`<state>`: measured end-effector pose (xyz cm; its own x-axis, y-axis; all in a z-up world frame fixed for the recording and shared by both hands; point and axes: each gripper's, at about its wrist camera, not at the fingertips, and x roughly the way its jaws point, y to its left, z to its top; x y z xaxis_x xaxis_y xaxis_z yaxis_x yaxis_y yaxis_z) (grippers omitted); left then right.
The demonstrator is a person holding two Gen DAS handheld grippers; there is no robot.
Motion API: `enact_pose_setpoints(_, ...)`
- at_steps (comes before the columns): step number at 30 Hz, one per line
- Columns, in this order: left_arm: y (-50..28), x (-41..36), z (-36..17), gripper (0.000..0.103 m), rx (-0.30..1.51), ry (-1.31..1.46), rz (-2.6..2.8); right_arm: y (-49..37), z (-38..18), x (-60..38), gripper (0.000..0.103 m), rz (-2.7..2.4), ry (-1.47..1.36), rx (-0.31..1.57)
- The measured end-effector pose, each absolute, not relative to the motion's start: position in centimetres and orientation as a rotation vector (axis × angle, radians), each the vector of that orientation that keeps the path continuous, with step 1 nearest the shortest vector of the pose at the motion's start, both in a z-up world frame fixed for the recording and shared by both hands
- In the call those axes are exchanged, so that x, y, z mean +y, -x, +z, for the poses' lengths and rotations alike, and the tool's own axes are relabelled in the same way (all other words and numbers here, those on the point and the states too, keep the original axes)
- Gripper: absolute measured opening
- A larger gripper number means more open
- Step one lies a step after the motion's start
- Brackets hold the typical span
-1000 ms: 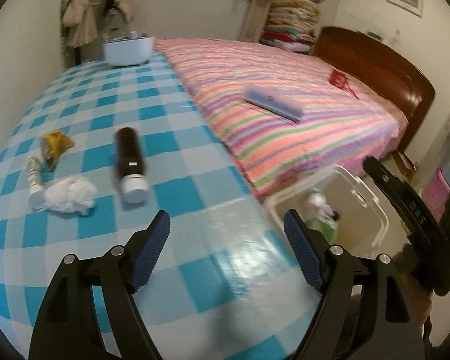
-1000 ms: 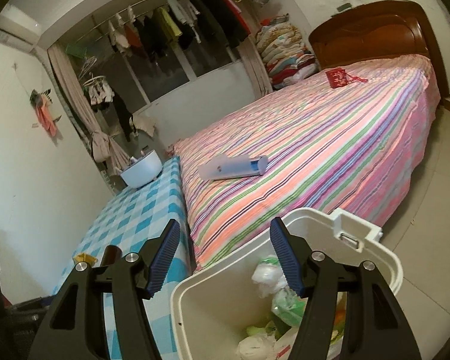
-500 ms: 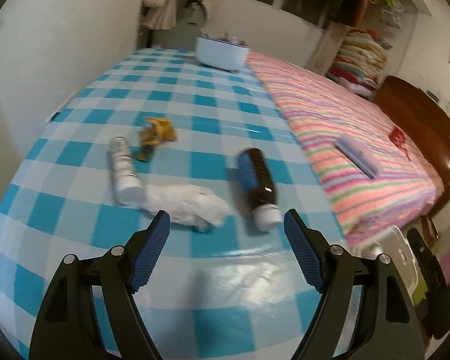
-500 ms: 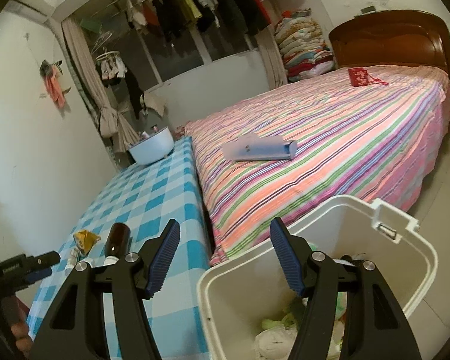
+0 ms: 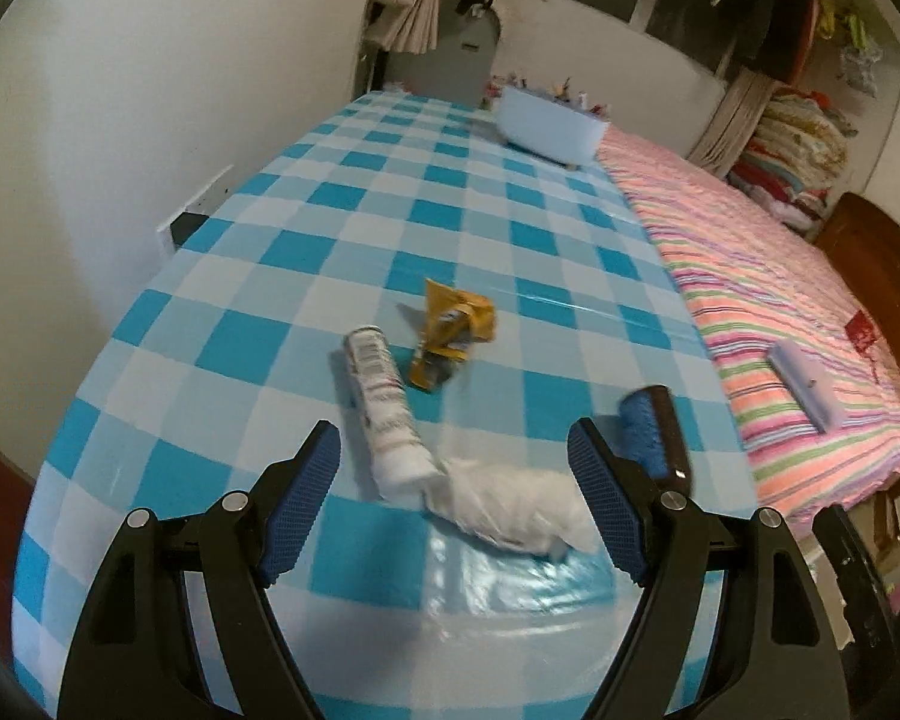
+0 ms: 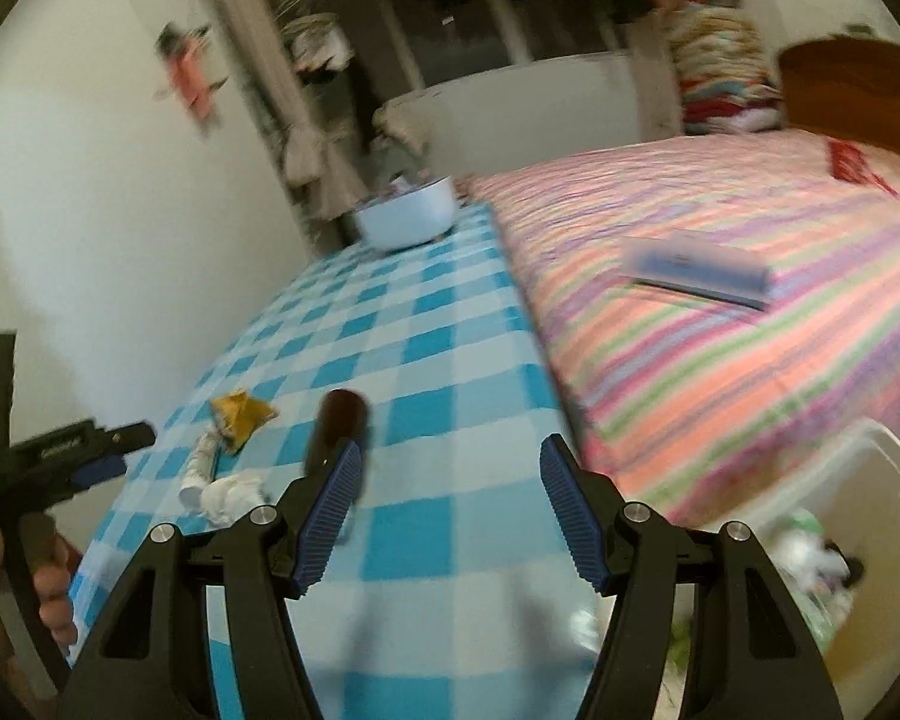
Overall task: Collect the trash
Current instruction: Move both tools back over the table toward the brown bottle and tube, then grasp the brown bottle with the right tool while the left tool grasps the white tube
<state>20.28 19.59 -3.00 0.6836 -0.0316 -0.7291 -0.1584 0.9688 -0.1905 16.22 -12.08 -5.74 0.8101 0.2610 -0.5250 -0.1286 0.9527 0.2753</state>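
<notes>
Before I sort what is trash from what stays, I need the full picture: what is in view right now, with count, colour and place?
Tissue wad: one, white, near table edge, between the left gripper's open fingers in its view.
Tube: one, white, lying beside the tissue.
Wrapper: one, yellow, crumpled, behind the tube.
Bottle: one, dark brown, lying right of the tissue.
Tablecloth: one, blue-white check.
Basin: one, pale, far table end.
Bed cover: one, striped pink.
Flat case: one, pale blue, on bed.
Red item: one, near headboard.
Bin: one, white, on floor, trash inside.
Left gripper: open.
Right gripper: open.
</notes>
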Motion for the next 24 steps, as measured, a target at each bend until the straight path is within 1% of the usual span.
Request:
enact_pose_setpoints(12, -23.6, 21.5, -6.4, 0.077, 0.941, 0.259, 0.113, -22.1, -6.7, -3.6, 0.061, 0.263, -0.107, 0.751)
enact_pose_setpoints(24, -25.9, 22.2, -8.4, 0.077, 1.012, 0.252, 0.14, -26.2, -9.1, -0.2, 0.061, 0.263, -0.01, 0.851)
